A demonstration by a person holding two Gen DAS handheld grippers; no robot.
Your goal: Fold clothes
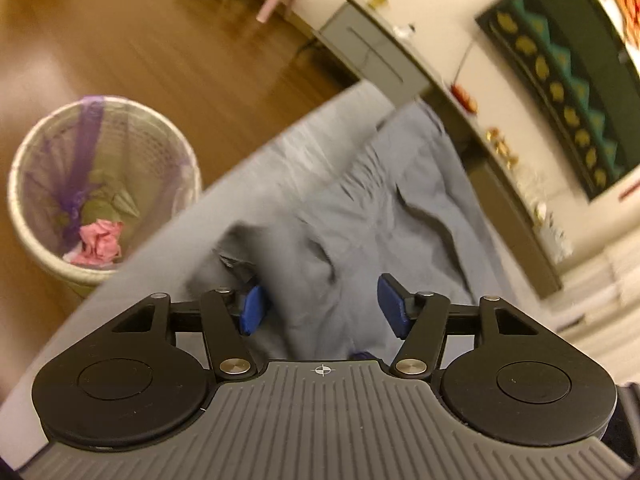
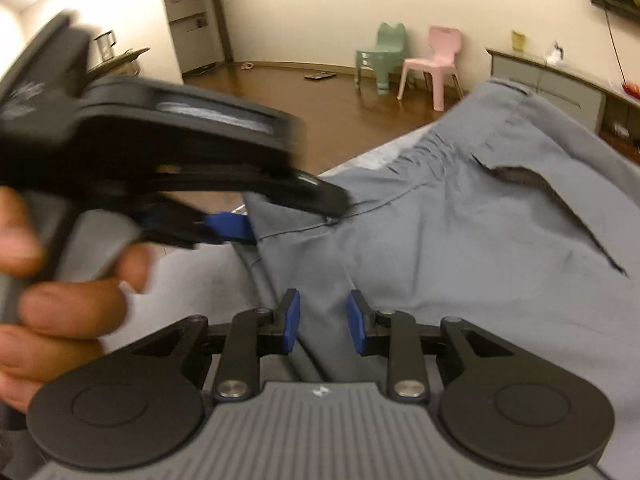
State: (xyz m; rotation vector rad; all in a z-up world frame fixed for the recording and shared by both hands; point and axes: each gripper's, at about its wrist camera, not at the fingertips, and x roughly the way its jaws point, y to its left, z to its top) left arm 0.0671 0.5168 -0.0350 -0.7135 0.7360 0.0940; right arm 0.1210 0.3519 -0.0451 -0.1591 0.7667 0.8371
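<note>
On grey trousers [image 2: 460, 240], left tool [image 1: 316, 308] wide, right tool [image 2: 323, 322] narrow, both empty, no readable writing.

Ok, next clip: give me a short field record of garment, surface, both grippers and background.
garment: grey fabric shorts, spread out, creased
surface: grey tabletop
left gripper: open above the shorts, nothing gripped
right gripper: open, shorts fabric between the jaws, no visible pinch
left hand: holding the left gripper
background: mesh wastebasket; pink plastic chair; green plastic chair
</note>
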